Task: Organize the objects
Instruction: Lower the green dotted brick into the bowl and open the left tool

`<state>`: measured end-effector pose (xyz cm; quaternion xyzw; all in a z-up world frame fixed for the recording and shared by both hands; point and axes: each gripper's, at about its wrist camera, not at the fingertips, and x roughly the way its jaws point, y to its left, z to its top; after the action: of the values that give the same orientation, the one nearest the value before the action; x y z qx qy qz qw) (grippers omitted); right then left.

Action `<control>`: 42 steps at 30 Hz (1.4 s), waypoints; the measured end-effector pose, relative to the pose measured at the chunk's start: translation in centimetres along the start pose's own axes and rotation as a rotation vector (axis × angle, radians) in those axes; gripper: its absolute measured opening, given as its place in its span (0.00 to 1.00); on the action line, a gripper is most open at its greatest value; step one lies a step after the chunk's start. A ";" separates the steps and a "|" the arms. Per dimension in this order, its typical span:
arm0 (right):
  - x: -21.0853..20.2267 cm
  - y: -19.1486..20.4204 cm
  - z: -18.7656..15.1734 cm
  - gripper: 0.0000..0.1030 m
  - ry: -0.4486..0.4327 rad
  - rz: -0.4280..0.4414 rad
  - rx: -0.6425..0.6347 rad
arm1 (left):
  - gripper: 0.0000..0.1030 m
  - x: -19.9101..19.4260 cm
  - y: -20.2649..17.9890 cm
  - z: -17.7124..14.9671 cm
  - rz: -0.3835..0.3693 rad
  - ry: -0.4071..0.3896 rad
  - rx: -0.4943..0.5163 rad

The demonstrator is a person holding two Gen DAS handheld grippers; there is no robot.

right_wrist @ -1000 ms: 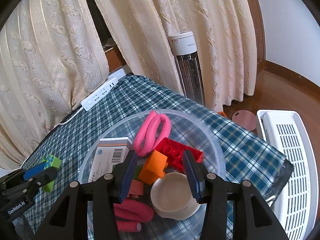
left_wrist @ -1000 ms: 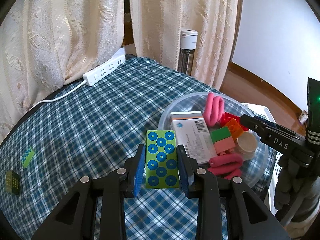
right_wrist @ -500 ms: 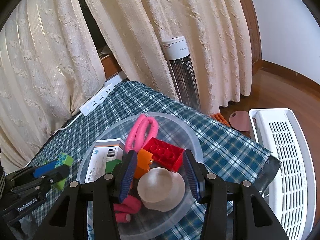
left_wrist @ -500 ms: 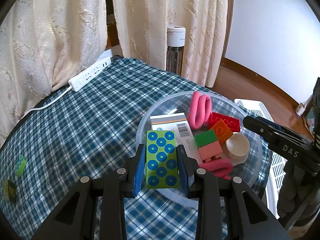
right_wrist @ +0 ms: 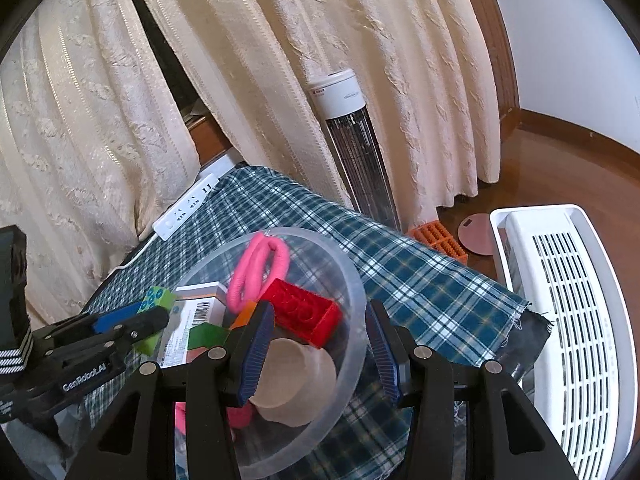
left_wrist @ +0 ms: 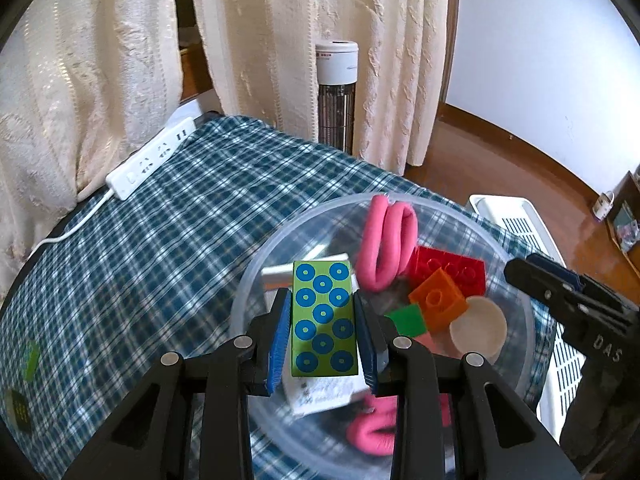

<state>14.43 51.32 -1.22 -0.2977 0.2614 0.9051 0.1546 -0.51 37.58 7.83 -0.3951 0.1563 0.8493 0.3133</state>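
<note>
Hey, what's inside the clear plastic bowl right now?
Inside the clear bowl: pink foam rollers, a red brick, orange block, green block, a beige cup and a barcoded box. The left gripper and its green dotted block cover the rest.

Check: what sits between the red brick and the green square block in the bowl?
The orange brick lies between the red brick and green block, per the left wrist view.

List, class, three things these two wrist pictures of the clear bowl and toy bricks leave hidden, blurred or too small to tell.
1. Left wrist view: the white printed carton is mostly covered by the green blue-dotted brick in the left gripper; its print is blurred.
2. Left wrist view: two small green items at the plaid cloth's left edge are too small to identify.
3. Right wrist view: whether the right gripper touches the clear plastic bowl's rim is unclear.
</note>
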 end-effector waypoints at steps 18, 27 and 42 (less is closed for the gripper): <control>0.6 -1.3 0.3 0.49 -0.017 -0.013 -0.008 | 0.31 3.4 -2.4 3.0 -0.096 0.014 0.004; 0.6 -1.3 0.4 0.49 -0.017 -0.012 -0.009 | 0.32 2.6 -2.1 3.0 -0.114 0.003 -0.012; -0.5 1.2 -0.2 0.55 -0.024 0.004 -0.032 | 0.60 0.6 1.2 1.6 -0.059 0.002 -0.103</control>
<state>14.40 50.12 -0.62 -0.2889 0.2458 0.9128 0.1513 -2.49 37.74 8.40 -0.4161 0.1009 0.8462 0.3172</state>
